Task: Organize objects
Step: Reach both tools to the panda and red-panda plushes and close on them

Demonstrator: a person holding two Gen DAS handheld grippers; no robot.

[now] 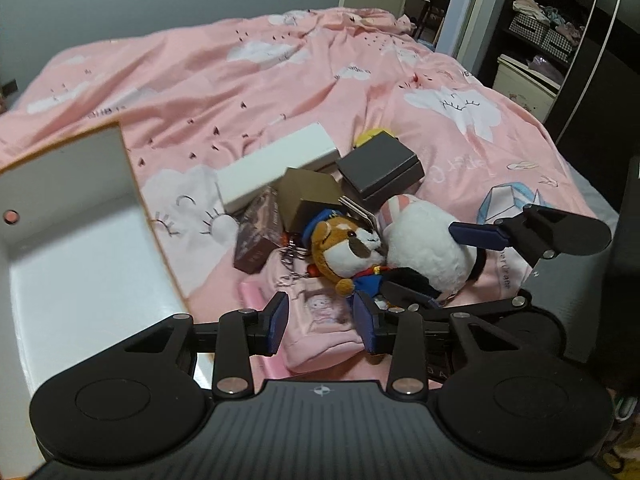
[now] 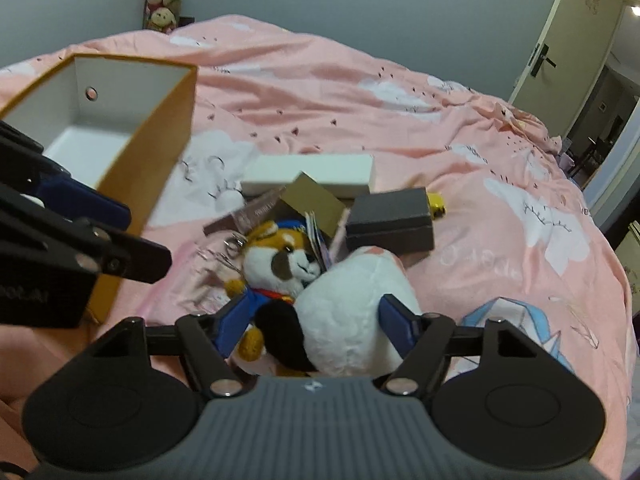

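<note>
Bed with pink quilt (image 1: 280,80), cloud print, rumpled; bears everything below.

Open cardboard box (image 2: 132,128), orange outside, white inside, at the left of the pile, nothing seen in it.

White plush (image 2: 352,320), round, with black patch, nearest the right gripper (image 2: 316,326), whose blue pads press its two flanks.

Long white box (image 1: 276,164), at the back, tilted over a tan carton (image 1: 308,192).

Dark grey box (image 2: 392,220), right of the carton, a yellow toy (image 2: 436,202) behind it.

Fox plush (image 1: 348,244), blue cap, touching the white plush.

Pink pouch (image 1: 320,320), between the left gripper's (image 1: 322,322) half-closed fingers; contact unclear.
</note>
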